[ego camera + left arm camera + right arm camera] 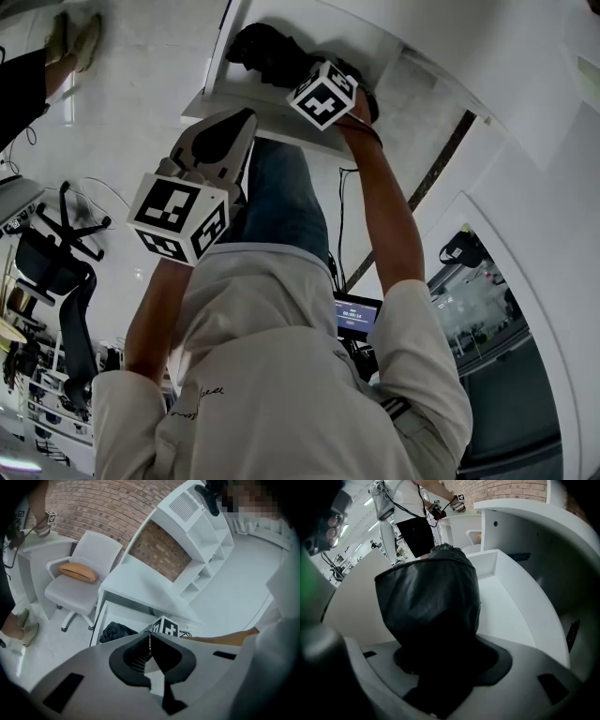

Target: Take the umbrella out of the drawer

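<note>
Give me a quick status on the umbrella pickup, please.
Left tongs shut, empty, outside the drawer. Right tongs shut on black umbrella, not yet lifted out. No obstruction seen.

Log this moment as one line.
right gripper: shut on umbrella | umbrella: inside drawer, not yet out | left gripper: shut, empty

A red brick wall [93, 503] runs across the far side. Before it, at the left, stands a white office chair [82, 581] with an orange cushion [77, 572] on its seat. Just right of the chair is a white table [140, 585], and beyond it a white shelf unit [211, 531] with open compartments. The floor [47, 634] is pale. In the head view a black office chair [70, 309] stands at the far left.
</note>
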### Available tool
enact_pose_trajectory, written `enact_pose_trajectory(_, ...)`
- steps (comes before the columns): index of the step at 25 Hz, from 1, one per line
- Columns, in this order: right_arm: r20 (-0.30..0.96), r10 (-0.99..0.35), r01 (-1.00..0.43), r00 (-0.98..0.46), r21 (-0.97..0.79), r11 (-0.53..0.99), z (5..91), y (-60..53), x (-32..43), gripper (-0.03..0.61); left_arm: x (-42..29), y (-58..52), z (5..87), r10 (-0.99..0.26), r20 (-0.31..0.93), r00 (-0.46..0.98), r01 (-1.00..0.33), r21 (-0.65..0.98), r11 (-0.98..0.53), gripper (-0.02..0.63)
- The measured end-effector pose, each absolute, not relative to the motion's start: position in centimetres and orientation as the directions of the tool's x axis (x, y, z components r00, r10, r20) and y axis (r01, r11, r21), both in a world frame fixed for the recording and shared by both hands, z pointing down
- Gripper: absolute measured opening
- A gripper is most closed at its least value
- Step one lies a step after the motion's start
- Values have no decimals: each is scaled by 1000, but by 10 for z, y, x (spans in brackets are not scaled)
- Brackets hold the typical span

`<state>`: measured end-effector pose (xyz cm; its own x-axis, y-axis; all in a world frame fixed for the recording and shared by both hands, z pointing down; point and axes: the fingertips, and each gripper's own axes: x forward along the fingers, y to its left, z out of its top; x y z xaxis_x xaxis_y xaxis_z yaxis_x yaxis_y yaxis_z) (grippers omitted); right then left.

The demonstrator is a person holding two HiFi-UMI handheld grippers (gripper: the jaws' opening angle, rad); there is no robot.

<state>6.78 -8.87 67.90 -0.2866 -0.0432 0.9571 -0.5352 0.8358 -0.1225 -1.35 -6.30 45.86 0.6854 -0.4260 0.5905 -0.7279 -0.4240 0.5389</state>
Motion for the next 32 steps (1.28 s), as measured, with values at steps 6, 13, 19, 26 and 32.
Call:
enact_pose_trajectory(6, 957, -49, -549, -286, -122, 827, 672, -88, 67, 245, -15, -62, 455, -416, 593, 690, -723, 533, -440, 17)
enact_pose_trajectory(13, 957, -54, -560, -285, -121, 820, 660, -87, 69, 245, -13, -61, 449, -407, 587, 700, -712, 526, -466, 17)
enact_pose_trajectory(19, 956, -58, -565, -289, -121, 816, 650, -83, 70, 245, -11, -57, 444, -391, 584, 711, -698, 517, -496, 17)
enact_pose_trajectory(26, 949, -69, -581, -307, -130, 803, 640, -82, 70, 245, -12, -54, 442, -390, 587, 710, -698, 511, -502, 17)
enact_pose_trajectory(32, 945, -85, -595, -316, -128, 793, 630, -82, 67, 245, -12, -52, 437, -383, 585, 715, -690, 503, -520, 17)
